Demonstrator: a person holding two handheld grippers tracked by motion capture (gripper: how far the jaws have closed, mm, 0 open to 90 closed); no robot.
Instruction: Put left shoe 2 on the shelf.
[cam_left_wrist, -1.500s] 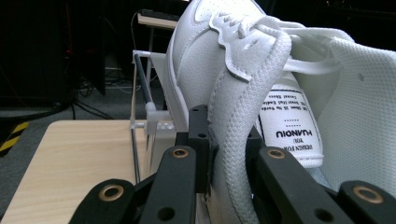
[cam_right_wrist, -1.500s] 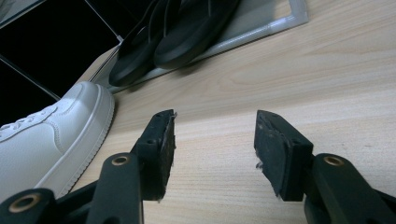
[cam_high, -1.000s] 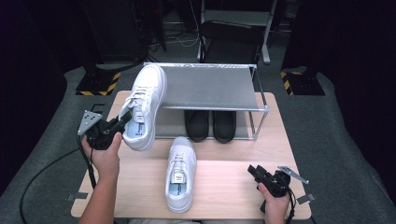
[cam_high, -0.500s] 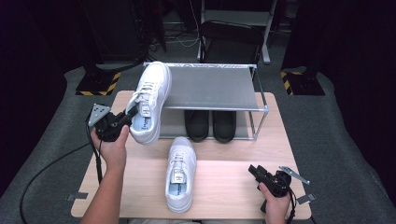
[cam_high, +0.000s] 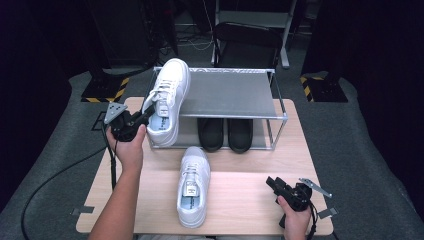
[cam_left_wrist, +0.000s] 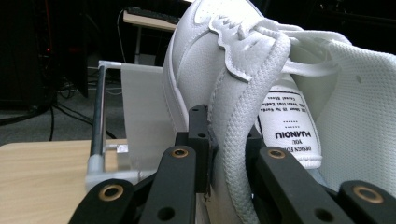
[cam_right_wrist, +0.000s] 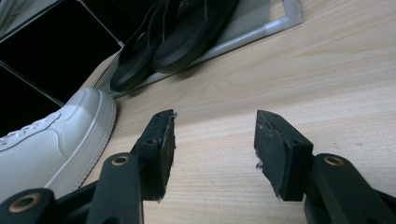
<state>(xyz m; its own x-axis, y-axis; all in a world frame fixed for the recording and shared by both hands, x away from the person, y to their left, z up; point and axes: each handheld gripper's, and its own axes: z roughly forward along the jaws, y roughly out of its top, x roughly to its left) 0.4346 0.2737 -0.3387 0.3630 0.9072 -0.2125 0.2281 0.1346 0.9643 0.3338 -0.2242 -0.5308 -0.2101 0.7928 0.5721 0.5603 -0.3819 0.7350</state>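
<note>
My left gripper (cam_high: 142, 120) is shut on the padded collar of a white sneaker (cam_high: 167, 100), which hangs in the air, toe over the left end of the metal shoe rack's top shelf (cam_high: 230, 95). In the left gripper view the jaws pinch that sneaker's (cam_left_wrist: 261, 93) collar edge, with the tongue label showing beside them. A second white sneaker (cam_high: 194, 185) lies on the wooden table (cam_high: 245, 200), toe pointing away from me. My right gripper (cam_high: 272, 184) rests low at the table's front right, open and with nothing between its jaws; its own view shows that gripper (cam_right_wrist: 212, 154) over bare wood.
A pair of black shoes (cam_high: 225, 134) stands under the rack's shelf, and it appears as black shoes (cam_right_wrist: 177, 37) in the right gripper view too. The rack's metal frame (cam_high: 279, 110) takes up the table's far half. A black cable (cam_high: 50, 180) trails off to the left.
The left hand has carried the held sneaker forward, up and a little right, bringing its toe over the rack's top shelf. The right gripper and the sneaker on the table have stayed put.
</note>
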